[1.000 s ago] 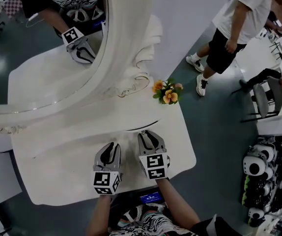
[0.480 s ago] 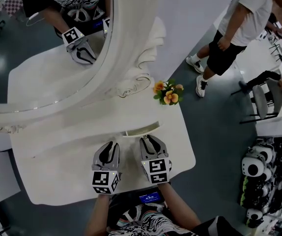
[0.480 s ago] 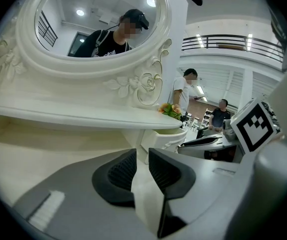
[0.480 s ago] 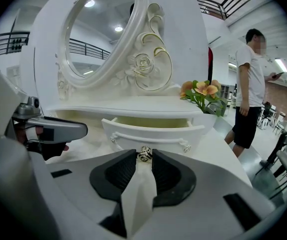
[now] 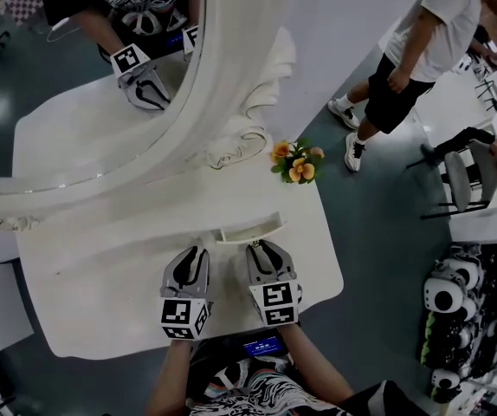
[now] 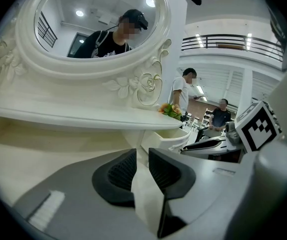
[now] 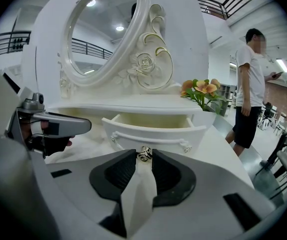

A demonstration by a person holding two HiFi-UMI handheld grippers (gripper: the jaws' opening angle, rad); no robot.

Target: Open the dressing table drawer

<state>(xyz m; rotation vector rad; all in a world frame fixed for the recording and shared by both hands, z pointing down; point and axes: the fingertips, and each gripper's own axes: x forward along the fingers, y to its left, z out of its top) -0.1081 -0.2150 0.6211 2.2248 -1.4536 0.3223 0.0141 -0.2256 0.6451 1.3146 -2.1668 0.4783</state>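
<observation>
Drawer (image 7: 153, 133) part-open, just ahead of right gripper (image 7: 144, 157), which clenches its knob (image 7: 144, 154).

Orange flowers (image 5: 295, 164), a white-shirted bystander (image 5: 423, 37) on the grey floor (image 5: 378, 232)

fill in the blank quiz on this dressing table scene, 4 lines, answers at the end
1. The drawer of the dressing table stands partly ___.
2. The right gripper has its fingers closed on the drawer's small metal ___.
3. The flowers on the table top have ___ petals and green leaves.
4. The left gripper rests beside the right one, and between its fingers there is ___.

Missing words: open; knob; orange; nothing
</observation>
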